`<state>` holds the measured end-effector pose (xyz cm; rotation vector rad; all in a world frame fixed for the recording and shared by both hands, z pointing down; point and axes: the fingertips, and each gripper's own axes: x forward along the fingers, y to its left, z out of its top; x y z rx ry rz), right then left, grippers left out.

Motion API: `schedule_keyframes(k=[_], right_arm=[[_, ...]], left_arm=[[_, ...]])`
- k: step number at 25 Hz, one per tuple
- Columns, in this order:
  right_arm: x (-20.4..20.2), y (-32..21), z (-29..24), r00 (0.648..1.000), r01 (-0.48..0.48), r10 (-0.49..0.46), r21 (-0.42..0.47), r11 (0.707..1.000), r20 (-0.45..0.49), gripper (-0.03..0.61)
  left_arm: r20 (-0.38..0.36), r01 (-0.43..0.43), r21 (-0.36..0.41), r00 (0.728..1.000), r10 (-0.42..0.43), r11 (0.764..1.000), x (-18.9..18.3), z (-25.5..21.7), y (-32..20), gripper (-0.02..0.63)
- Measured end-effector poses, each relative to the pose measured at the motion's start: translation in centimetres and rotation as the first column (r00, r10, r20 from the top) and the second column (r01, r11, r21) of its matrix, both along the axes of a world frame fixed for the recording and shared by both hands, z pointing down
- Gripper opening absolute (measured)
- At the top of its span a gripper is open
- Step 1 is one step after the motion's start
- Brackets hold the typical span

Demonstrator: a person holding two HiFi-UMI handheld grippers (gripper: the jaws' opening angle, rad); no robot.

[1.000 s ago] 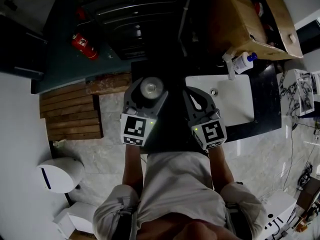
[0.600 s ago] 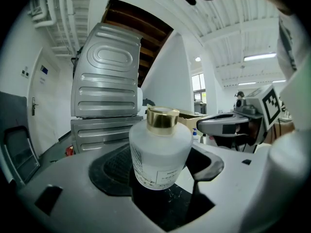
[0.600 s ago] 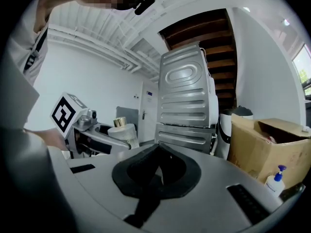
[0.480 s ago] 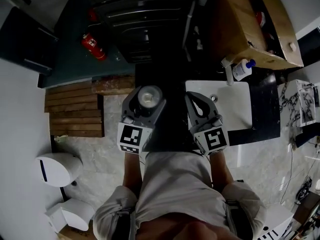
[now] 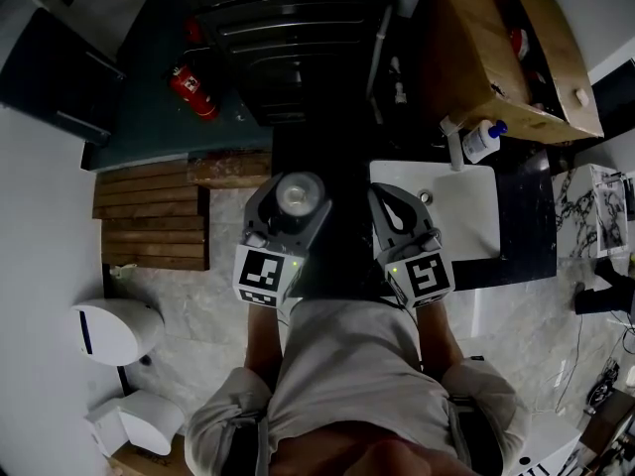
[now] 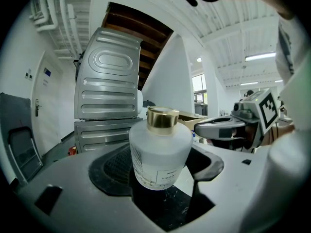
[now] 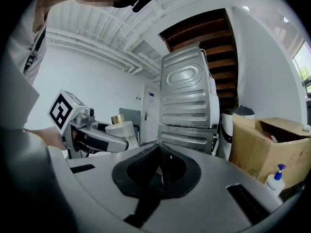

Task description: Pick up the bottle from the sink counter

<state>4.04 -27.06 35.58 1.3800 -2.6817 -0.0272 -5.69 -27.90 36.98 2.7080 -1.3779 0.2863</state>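
We label the left gripper [image 5: 291,188] and the right gripper [image 5: 387,194]: grey shells with black ribbed jaw pads. Each carries a white marker cube [image 5: 263,274] printed with black squares and showing a green light. We note a pale shirt [image 5: 342,365].

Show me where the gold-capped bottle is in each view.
Head view: bottle at centre, held in the tongs of the left gripper.
Left gripper view: dead centre, upright between the tongs.
Right gripper view: left of centre, small, beyond the other gripper's body.
Shared landmark: cardboard box.
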Motion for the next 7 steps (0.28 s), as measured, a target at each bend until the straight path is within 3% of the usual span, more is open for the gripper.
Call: schedule_keyframes(k=[7], right_arm=[[-0.02,0.03,-0.12,1.0,0.006,-0.006,0.009,1.0,-0.015,-0.006]], left_arm=[[0.003,0.0,0.003,1.0,0.0,1.0,0.0,0.05,0.04,0.322]])
